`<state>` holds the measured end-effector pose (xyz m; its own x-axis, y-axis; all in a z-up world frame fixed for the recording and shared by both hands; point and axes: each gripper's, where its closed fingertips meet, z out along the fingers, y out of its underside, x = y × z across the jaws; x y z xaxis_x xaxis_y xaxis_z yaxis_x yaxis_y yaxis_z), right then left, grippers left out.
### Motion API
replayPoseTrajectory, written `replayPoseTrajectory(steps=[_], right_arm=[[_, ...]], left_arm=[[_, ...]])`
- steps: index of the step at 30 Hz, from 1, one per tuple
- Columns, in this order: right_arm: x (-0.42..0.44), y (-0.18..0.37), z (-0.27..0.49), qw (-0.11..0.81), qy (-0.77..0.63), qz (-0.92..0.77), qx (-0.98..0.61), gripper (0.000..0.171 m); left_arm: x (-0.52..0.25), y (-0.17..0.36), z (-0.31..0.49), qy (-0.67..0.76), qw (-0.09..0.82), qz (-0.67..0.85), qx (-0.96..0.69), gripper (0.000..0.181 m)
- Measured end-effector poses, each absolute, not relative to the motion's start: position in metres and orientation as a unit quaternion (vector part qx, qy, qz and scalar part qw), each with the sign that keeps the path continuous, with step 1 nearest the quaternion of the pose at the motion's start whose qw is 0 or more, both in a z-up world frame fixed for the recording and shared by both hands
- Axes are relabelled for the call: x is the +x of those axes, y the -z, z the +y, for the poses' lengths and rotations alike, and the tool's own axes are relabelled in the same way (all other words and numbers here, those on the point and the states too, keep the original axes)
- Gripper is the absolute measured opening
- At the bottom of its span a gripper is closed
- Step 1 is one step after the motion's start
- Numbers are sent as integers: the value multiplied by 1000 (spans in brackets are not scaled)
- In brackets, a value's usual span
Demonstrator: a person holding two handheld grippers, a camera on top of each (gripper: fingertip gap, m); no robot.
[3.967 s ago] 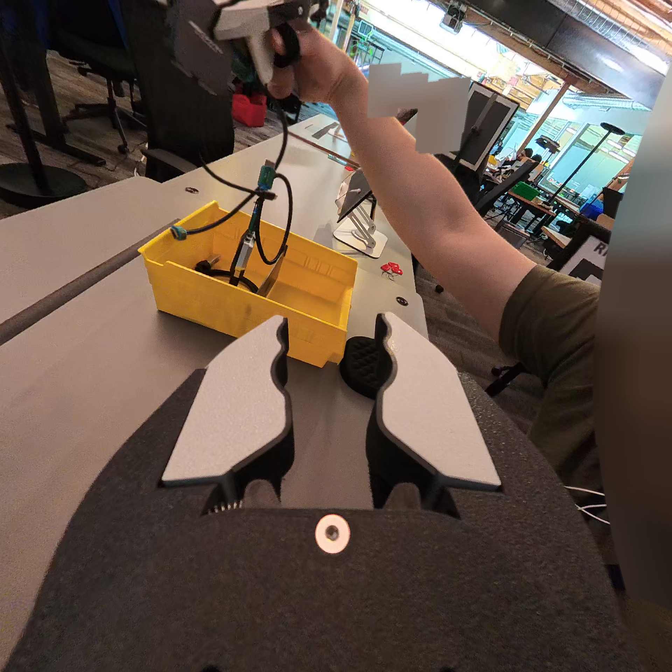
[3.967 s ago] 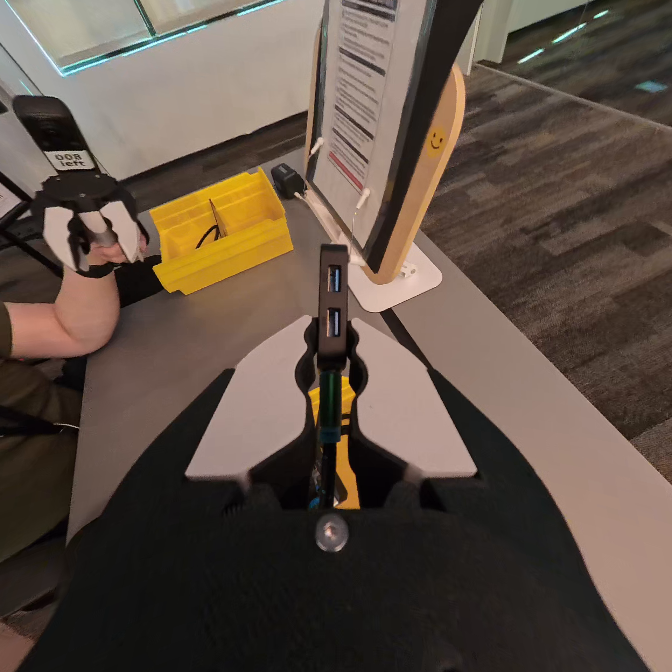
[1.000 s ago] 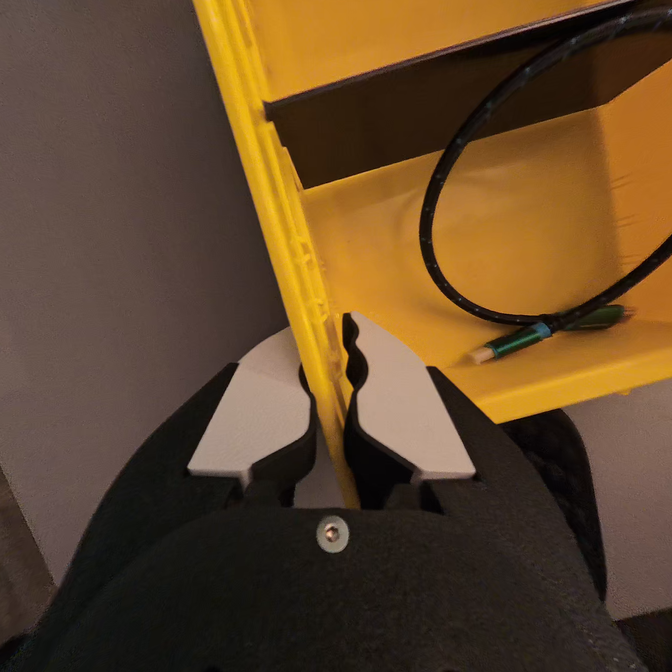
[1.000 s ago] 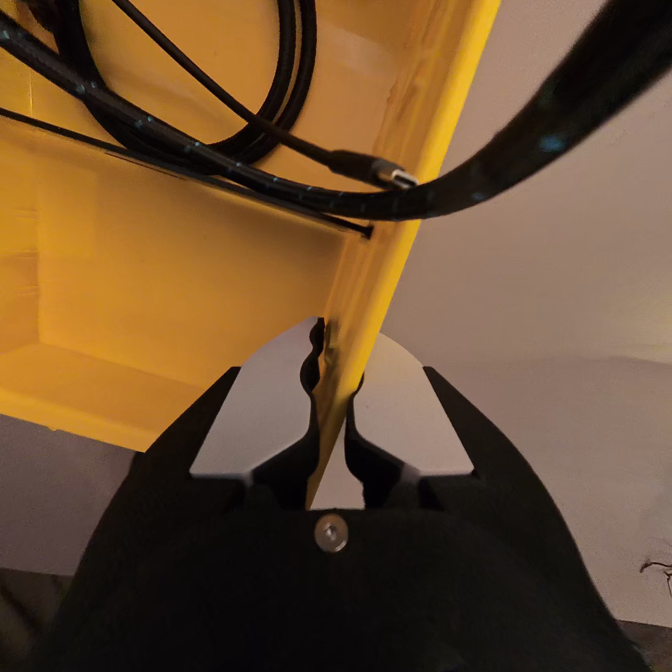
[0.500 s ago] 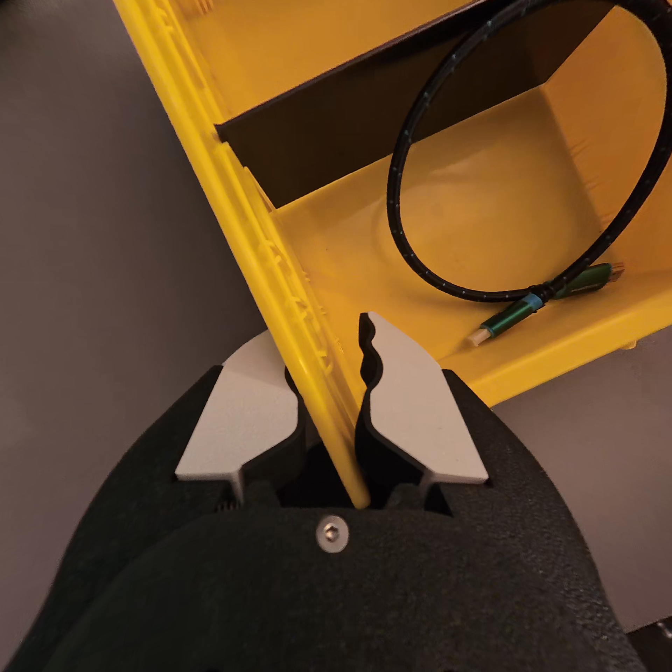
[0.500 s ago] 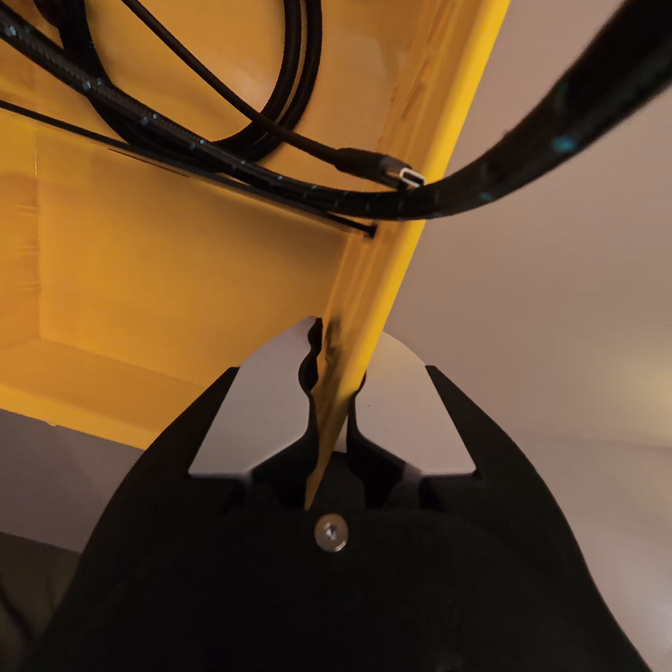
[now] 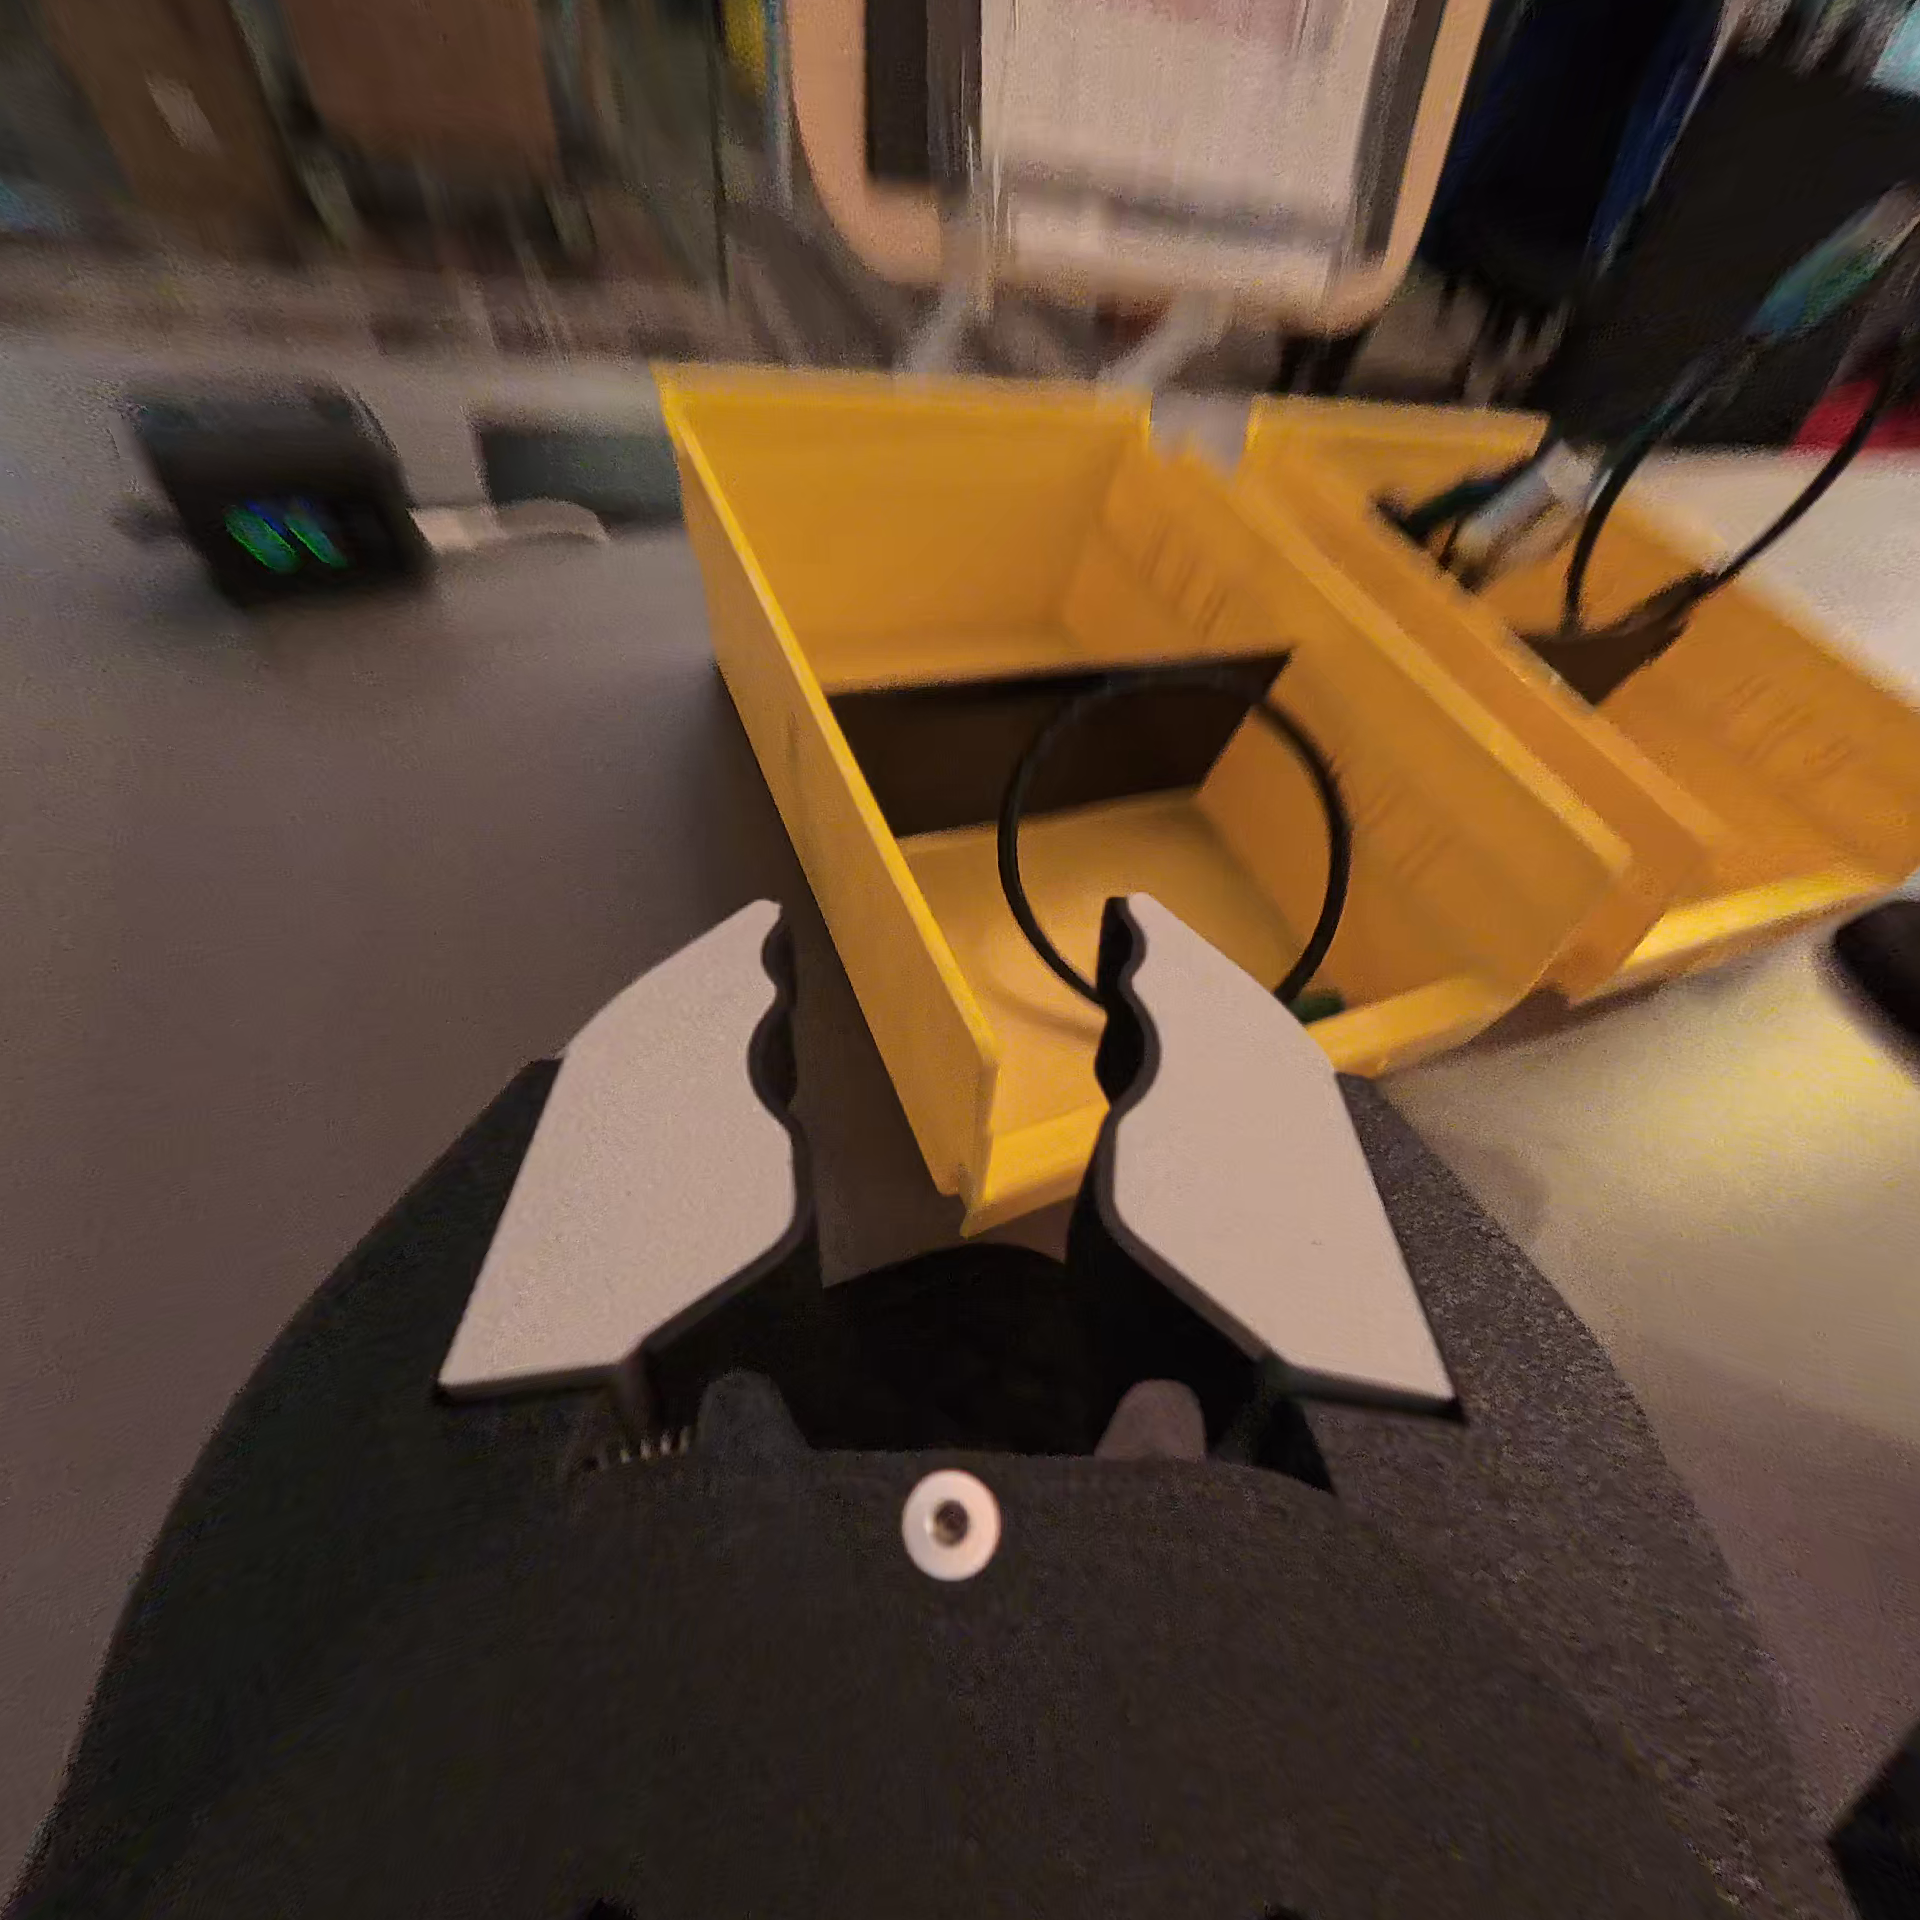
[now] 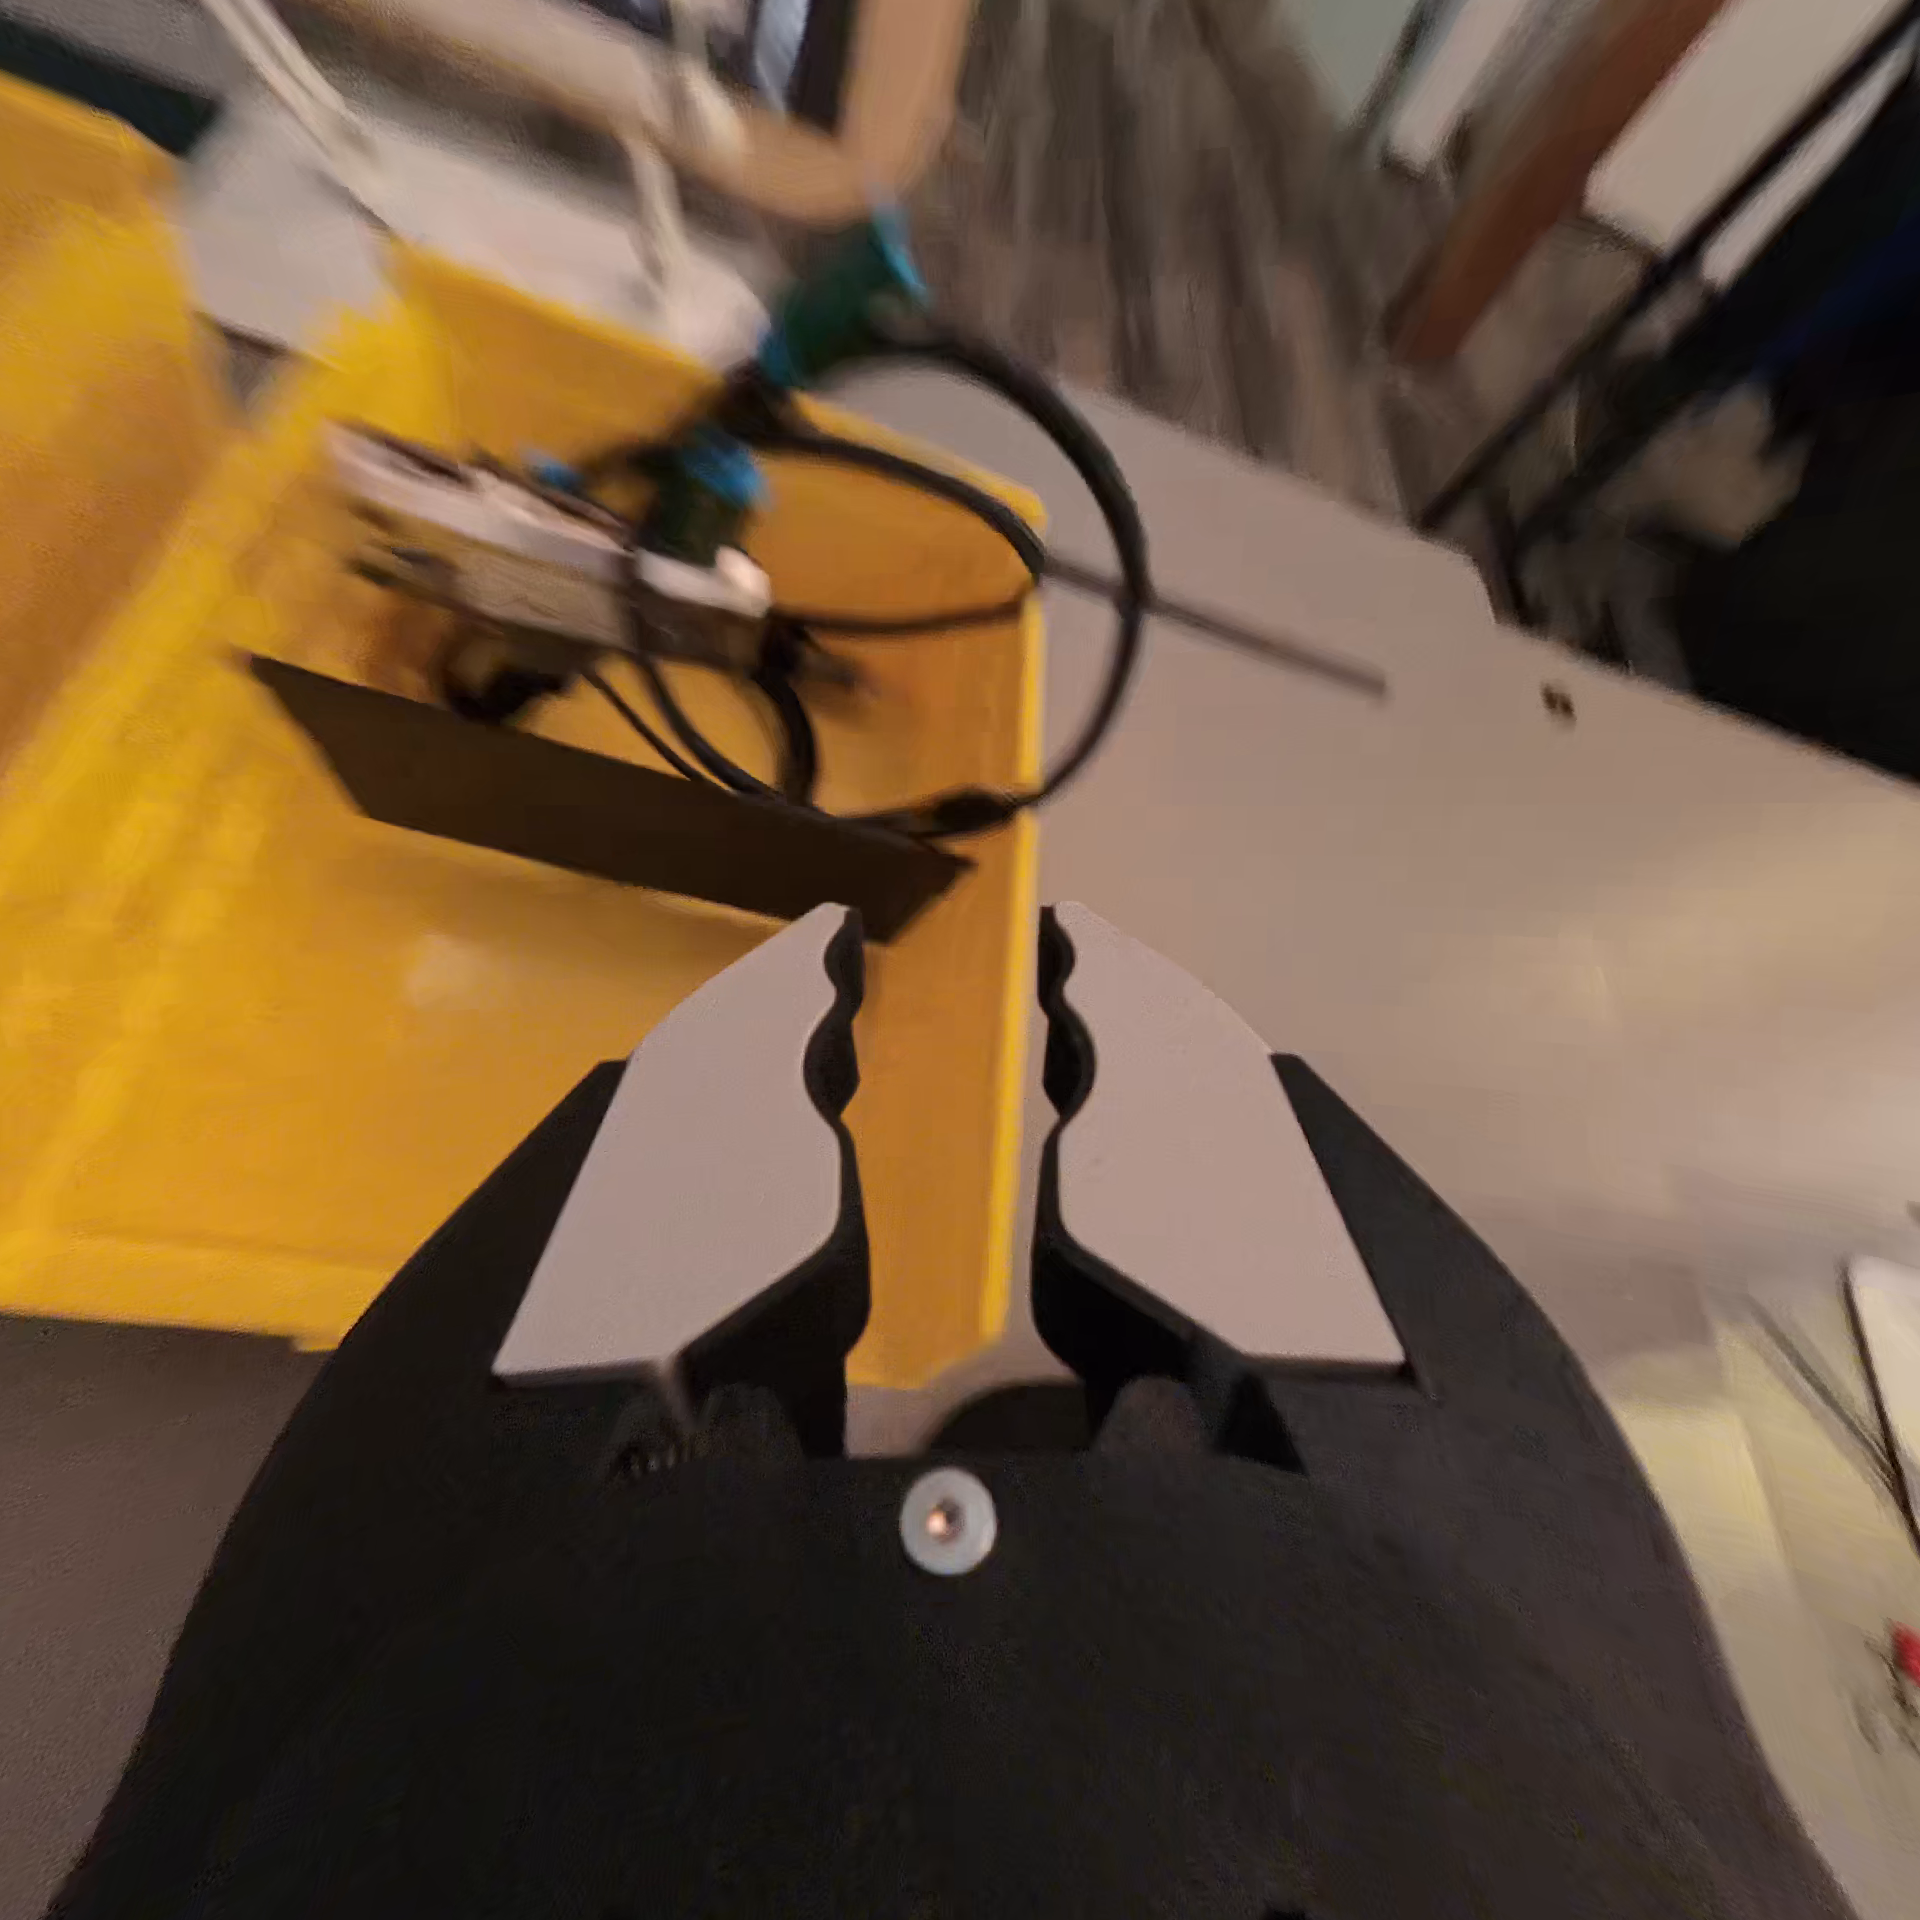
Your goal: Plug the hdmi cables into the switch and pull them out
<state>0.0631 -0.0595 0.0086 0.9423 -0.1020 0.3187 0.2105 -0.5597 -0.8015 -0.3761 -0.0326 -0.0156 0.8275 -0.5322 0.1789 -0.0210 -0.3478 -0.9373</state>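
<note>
Yellow bins (image 7: 1039,540) hold everything: the switch (image 8: 551,571) with cables (image 8: 1091,540) (right bin), one loose cable (image 7: 1335,831) (left bin). Left gripper (image 7: 945,1060) and right gripper (image 8: 948,1049) fingers are spread, empty. Judged step: between grasps; next, grip a plug.

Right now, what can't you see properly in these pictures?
- Left wrist view: the cable plug in the near yellow bin is hidden behind the left gripper.
- Right wrist view: motion blur smears the switch, so its ports are unclear.
- Both views: background blurred.
</note>
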Motion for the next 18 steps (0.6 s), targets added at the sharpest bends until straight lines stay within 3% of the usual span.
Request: replayPoseTrajectory(steps=[1, 3, 6, 12, 18], right_arm=[[36, -20, -58, 504, 136, -54, -851, 38], [-39, -31, -56, 551, -4, -115, -826, 51], [-120, -20, -53, 516, -165, -160, -825, 55], [-153, 28, -14, 391, -84, -197, -895, 51], [-172, 49, 15, 291, -97, -159, -938, 42]], left_arm=[[-388, -2, -43, 239, 582, 162, -760, 54], [-406, -29, -70, 255, 642, 151, -707, 47], [-427, -48, -101, 242, 702, 138, -656, 45], [-459, -57, -130, 199, 776, 112, -588, 43], [-502, -50, -141, 194, 820, 81, -533, 36]])
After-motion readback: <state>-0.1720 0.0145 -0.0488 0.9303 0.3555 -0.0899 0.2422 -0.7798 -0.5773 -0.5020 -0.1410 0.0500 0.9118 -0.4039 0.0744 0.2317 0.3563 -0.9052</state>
